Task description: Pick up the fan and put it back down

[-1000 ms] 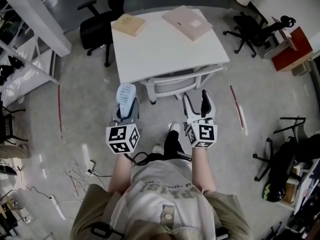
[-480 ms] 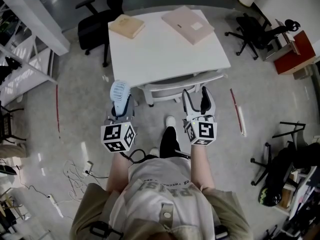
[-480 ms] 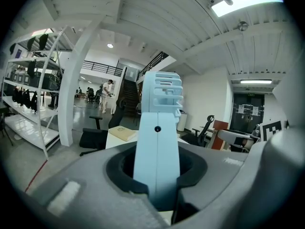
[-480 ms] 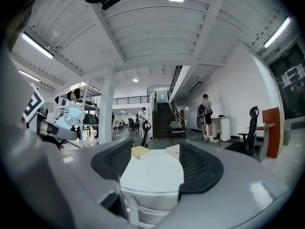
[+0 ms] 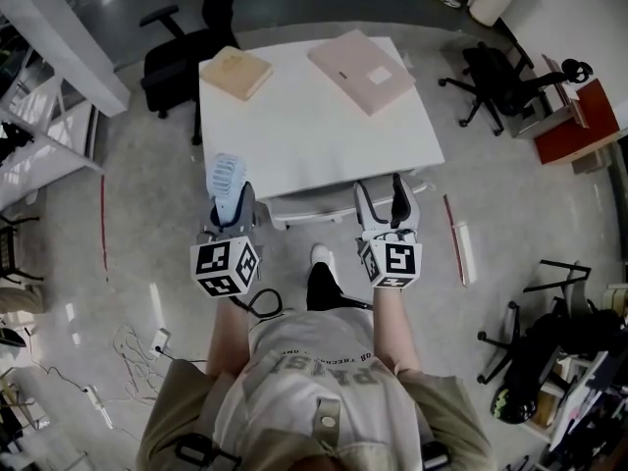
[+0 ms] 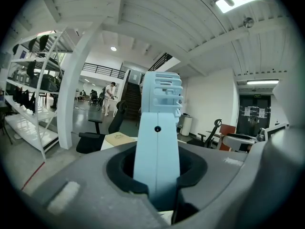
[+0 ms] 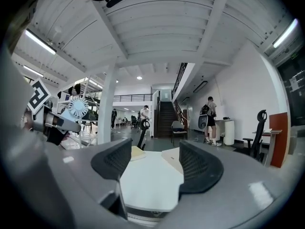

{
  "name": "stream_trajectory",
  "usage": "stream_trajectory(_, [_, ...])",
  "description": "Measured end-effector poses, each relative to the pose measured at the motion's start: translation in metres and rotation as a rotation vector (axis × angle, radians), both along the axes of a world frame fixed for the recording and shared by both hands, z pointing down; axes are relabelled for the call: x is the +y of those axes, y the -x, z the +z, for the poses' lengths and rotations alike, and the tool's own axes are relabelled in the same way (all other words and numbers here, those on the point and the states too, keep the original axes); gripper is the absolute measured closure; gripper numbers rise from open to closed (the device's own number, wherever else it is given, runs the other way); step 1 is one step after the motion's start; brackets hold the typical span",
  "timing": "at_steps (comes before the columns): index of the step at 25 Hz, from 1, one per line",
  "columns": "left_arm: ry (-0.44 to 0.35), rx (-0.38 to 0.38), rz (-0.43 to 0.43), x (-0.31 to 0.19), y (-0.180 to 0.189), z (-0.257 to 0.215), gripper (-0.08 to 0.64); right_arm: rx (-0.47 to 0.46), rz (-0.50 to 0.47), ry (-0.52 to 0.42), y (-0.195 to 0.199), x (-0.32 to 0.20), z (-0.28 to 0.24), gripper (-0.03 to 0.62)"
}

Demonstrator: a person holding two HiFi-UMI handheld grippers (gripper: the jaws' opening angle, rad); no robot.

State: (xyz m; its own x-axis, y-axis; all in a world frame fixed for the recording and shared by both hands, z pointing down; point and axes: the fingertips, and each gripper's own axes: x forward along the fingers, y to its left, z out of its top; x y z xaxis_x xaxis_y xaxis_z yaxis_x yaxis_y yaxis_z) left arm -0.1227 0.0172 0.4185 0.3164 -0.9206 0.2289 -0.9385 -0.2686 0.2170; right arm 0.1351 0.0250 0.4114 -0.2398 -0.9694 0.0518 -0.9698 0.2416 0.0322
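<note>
**Head view: fan clamped, just short of the table**

Looks steeply down on a person's trunk and both forearms, stretched toward a white table [image 5: 314, 126]. Finds the left gripper [image 5: 231, 209] clenched on the handle of a pale blue fan [image 5: 224, 175], with the slatted head sticking out past the jaw tips toward the table's near left corner. Places the fan in the air over the grey floor, just beside that corner and not resting on the tabletop. Shows the right gripper [image 5: 382, 196] about level with the left one, at the table's near edge, over a white chair [image 5: 314, 207] tucked under it. Picks out a flat tan box [image 5: 235, 72] at the far left corner and a flat pink box [image 5: 361, 69] toward the far right, both well apart from the grippers. Catches a black office chair [image 5: 177, 52] beyond the table on the left and another [image 5: 491, 72] off to the right.

Seen from the left gripper view, confirms the grasp: dark pads [image 6: 120, 171] pressed against both sides of the handle, fan head standing straight up in the middle of the picture.

Seen from the right gripper view, leaves no doubt about the other side: jaws spread wide, released, with only the tabletop beyond the gap. Catches the fan's round face at the left edge too, raised on its handle out of the left gripper.
</note>
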Motion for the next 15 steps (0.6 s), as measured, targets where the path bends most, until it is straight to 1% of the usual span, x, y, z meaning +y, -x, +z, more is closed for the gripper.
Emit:
stream_trajectory(4, [-0.005, -0.011, -0.006, -0.037, -0.017, -0.004, 0.459, 0.009, -0.035, 0.012, -0.010, -0.039, 0.003, 0.305])
stream_trajectory(9, [-0.013, -0.012, -0.039, -0.083, -0.038, -0.008, 0.458, 0.021, -0.095, 0.021, -0.025, -0.090, 0.005, 0.305])
stream_trajectory(15, [-0.010, -0.026, -0.078, -0.122, -0.051, -0.006, 0.459, 0.010, -0.142, 0.031, -0.036, -0.142, 0.012, 0.305])
